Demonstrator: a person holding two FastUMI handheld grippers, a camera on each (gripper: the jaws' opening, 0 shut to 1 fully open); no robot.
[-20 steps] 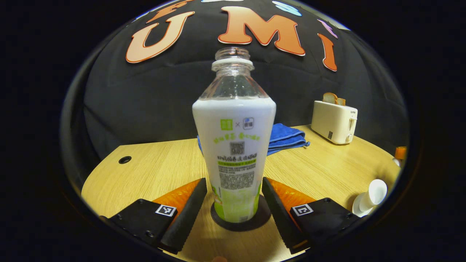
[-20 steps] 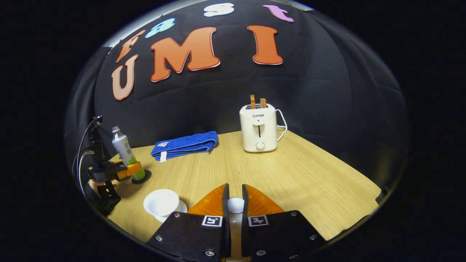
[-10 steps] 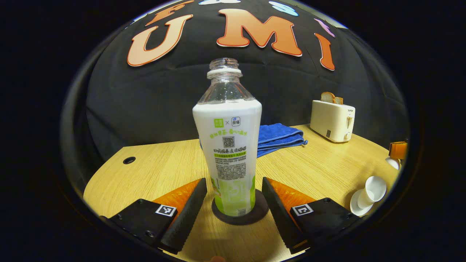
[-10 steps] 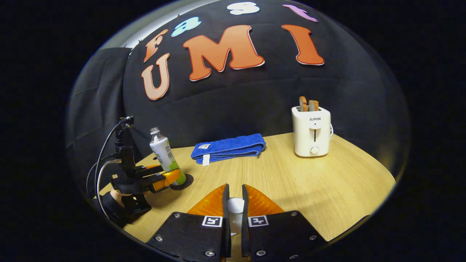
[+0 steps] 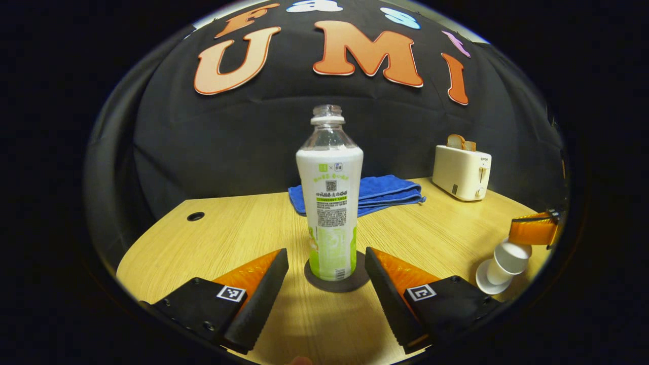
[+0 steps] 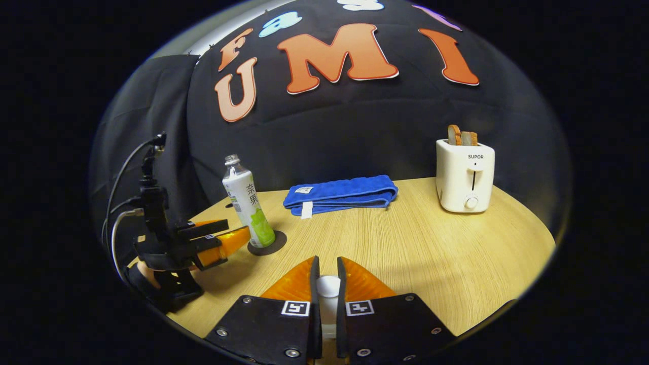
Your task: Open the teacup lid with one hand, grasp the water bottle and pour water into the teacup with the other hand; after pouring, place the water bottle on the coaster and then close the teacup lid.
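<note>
Left gripper view: left gripper (image 5: 325,276) spread wide, bottle (image 5: 330,203) upright on coaster (image 5: 336,278). Right gripper (image 6: 325,278) clamps lid (image 6: 328,286).

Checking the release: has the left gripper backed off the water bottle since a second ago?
Yes. The left gripper has drawn back; the water bottle, upright on its coaster, stands farther off.
</note>
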